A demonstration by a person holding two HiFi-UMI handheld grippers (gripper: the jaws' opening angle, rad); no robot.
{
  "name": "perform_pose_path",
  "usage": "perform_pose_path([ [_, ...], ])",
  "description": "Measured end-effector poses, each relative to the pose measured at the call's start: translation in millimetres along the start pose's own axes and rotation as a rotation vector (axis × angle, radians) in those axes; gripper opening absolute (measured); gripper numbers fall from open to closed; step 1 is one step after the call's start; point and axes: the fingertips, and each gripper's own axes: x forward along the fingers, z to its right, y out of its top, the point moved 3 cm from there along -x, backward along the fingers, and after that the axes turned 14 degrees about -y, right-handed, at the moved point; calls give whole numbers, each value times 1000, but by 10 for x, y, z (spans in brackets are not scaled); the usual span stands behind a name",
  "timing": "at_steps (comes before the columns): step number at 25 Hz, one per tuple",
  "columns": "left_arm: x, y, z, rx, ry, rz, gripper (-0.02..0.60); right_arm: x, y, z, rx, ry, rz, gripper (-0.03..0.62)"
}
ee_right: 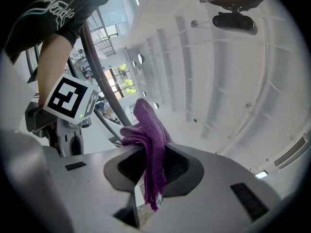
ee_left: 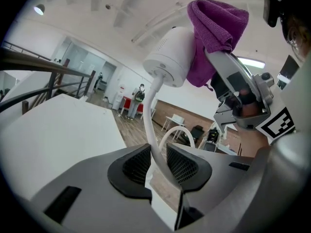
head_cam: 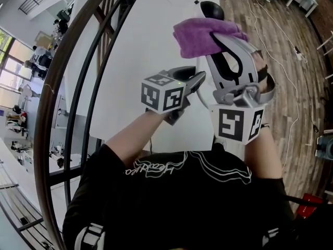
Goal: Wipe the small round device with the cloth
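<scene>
The small round device (ee_left: 170, 57) is white and hangs in the air on a curved white stalk (ee_left: 154, 125). My left gripper (ee_left: 158, 164) is shut on that stalk. A purple cloth (ee_left: 214, 33) lies against the device's right side, with my right gripper (ee_right: 153, 166) shut on it (ee_right: 148, 140). In the head view the cloth (head_cam: 205, 35) covers most of the device; only a dark round part (head_cam: 212, 9) shows above it. There the left gripper (head_cam: 193, 81) sits just below the cloth and the right gripper (head_cam: 221, 39) reaches up into it.
A white table (head_cam: 135, 61) lies below both grippers. A dark curved railing (head_cam: 78, 87) runs along its left side. Wooden floor with loose cables (head_cam: 283, 40) is on the right. The left gripper's marker cube (ee_right: 68, 98) shows in the right gripper view.
</scene>
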Motion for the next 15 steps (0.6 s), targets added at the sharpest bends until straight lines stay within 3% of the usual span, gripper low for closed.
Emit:
perform_pose_path([
  [11, -9, -17, -24, 2, -17, 27, 104, -113, -135, -401, 9, 80, -37, 72],
  [15, 3, -10, -10, 10, -26, 28, 104, -153, -151, -458, 182, 160, -42, 72],
])
